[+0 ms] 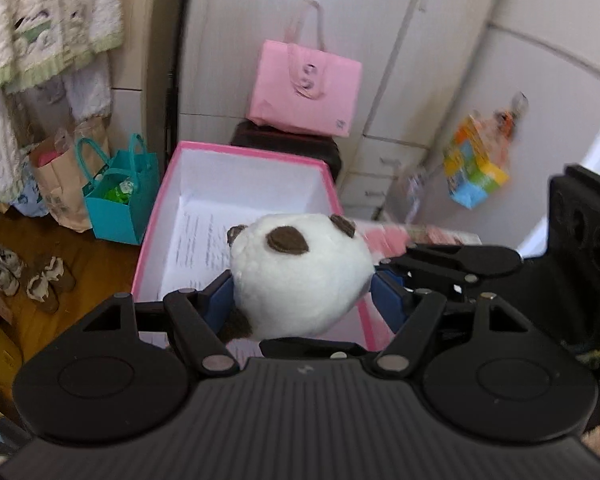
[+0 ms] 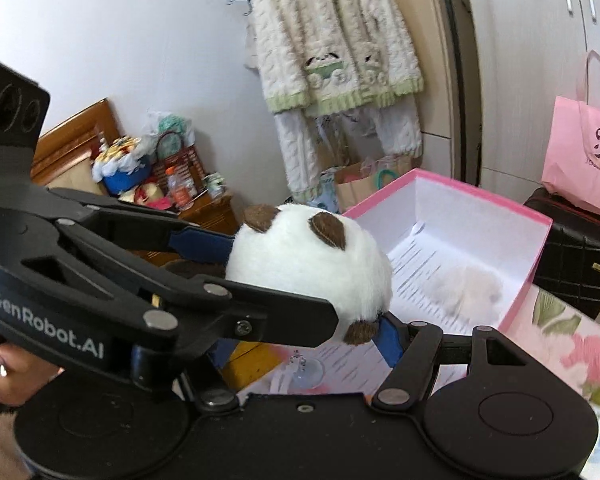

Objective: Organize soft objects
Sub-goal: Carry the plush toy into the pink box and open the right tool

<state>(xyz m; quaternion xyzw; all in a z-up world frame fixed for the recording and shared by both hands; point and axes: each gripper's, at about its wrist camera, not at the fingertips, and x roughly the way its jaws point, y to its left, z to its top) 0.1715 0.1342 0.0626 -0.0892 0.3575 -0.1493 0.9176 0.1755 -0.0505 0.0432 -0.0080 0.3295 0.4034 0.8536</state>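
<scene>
Round white plush panda w/ brown felt patches (image 1: 300, 276), L wrist view: pinched between left gripper (image 1: 302, 300) blue pads, near pink-rimmed white box (image 1: 244, 184). R wrist view: right gripper (image 2: 306, 284) also half-closed on it; looks light, squashy, so hold mid-body.

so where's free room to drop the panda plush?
Best patch: the pink box, its floor bare but for printed paper. The right wrist view shows a blurred white fluffy patch near the box's front. Crowded: floor left of it, with teal bag and shoes. Both grippers hold the plush.
</scene>
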